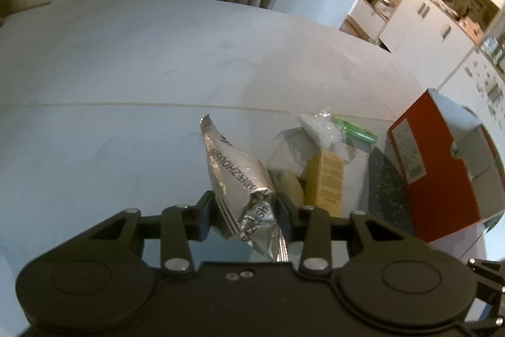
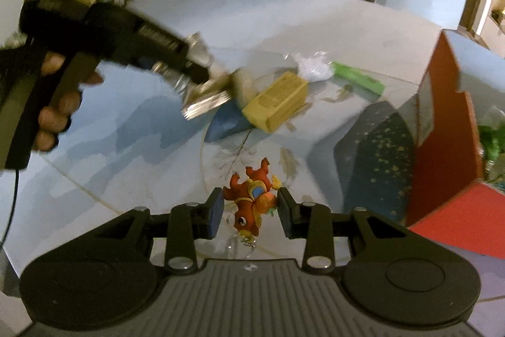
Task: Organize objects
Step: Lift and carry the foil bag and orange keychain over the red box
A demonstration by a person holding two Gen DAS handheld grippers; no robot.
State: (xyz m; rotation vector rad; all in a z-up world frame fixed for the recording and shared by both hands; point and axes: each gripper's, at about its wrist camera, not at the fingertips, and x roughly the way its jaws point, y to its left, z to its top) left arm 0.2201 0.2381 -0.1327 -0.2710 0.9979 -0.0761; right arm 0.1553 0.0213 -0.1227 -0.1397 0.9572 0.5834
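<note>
The left gripper (image 1: 245,212) pinches a silver foil packet (image 1: 235,169), long axis toward 12 o'clock, lifted off the surface (image 1: 126,68). The red box (image 1: 442,166) lies at 3 o'clock. The right gripper (image 2: 251,209), fingers spread, straddles an orange toy figure (image 2: 251,204).

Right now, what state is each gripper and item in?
Left gripper: shut on the foil packet, held off the table.
Right gripper: jaws around the orange toy, grip unclear.
Yellow box: lying flat, closed.
Red box: standing, open.
Green tube: lying flat.
</note>
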